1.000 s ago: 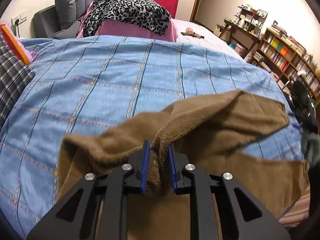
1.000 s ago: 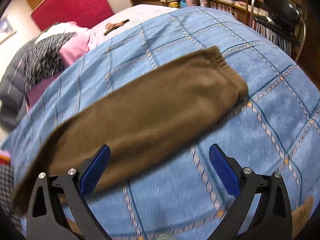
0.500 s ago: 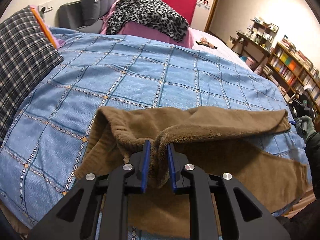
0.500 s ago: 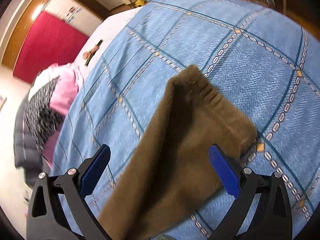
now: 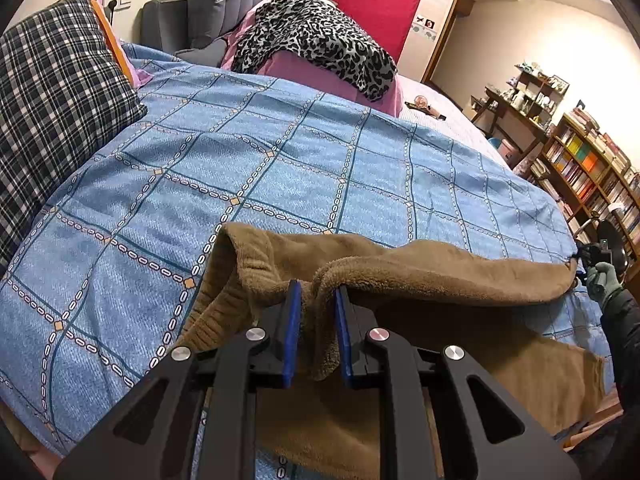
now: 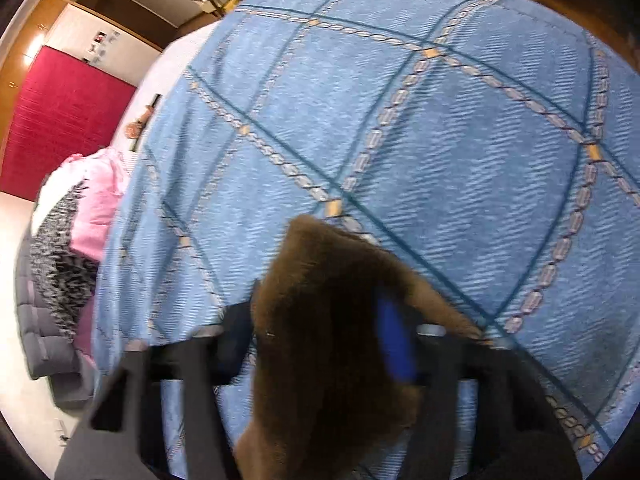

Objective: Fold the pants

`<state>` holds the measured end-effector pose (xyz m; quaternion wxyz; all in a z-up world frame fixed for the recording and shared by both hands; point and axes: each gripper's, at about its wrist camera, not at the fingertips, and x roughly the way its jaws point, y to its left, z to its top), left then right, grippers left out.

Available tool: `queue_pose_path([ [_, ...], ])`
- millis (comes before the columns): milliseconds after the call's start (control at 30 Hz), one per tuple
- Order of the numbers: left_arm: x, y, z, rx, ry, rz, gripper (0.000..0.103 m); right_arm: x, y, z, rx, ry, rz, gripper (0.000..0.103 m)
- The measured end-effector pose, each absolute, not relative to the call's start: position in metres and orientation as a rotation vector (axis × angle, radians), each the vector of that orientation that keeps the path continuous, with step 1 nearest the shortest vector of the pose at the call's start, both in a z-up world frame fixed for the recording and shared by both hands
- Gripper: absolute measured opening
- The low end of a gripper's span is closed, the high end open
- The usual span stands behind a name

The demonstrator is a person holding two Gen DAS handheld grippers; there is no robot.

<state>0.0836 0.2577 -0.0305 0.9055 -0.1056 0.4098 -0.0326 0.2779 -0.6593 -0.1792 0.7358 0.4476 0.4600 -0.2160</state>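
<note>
Brown fleece pants (image 5: 440, 304) lie across the near part of a blue checked bedspread (image 5: 280, 168). My left gripper (image 5: 316, 304) is shut on a bunched fold of the pants near the ribbed waistband. One leg stretches to the right, where my right gripper (image 5: 596, 260) shows small at its cuff. In the blurred right wrist view the right gripper (image 6: 324, 344) has its jaws closing around the cuff end of the pants (image 6: 332, 320); how tightly it grips is unclear.
A plaid pillow (image 5: 52, 120) sits at the left. A leopard-print blanket on pink bedding (image 5: 316, 44) lies at the head of the bed. Bookshelves (image 5: 592, 168) stand beyond the bed's right side.
The right gripper moved in on the leg's cuff end and its wide-open jaws closed around it. The left gripper, still holding the fold, drew back and lowered the pants onto the bedspread.
</note>
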Motion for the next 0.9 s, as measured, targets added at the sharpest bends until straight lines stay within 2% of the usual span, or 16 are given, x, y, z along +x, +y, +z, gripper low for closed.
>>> queue_pose_path([
  [67,0.084,0.257,-0.029,-0.213,0.841,-0.064,0.017,0.27,-0.661,-0.176,0.977,1.015,-0.474,0.012],
  [133,0.087,0.259,-0.025,-0.212,0.828,-0.064,0.017,0.257,-0.66,-0.165,0.956,1.001,-0.468,0.01],
  [500,0.111,0.277,0.009,-0.179,0.731,-0.118,0.017,0.128,-0.663,-0.081,0.966,0.87,-0.419,0.01],
  [700,0.104,0.292,0.021,-0.215,0.675,-0.189,0.017,0.031,-0.655,-0.066,0.977,0.829,-0.435,0.01],
  [900,0.067,0.3,0.015,-0.194,0.666,-0.209,0.016,-0.053,-0.636,-0.076,0.976,0.821,-0.456,0.01],
])
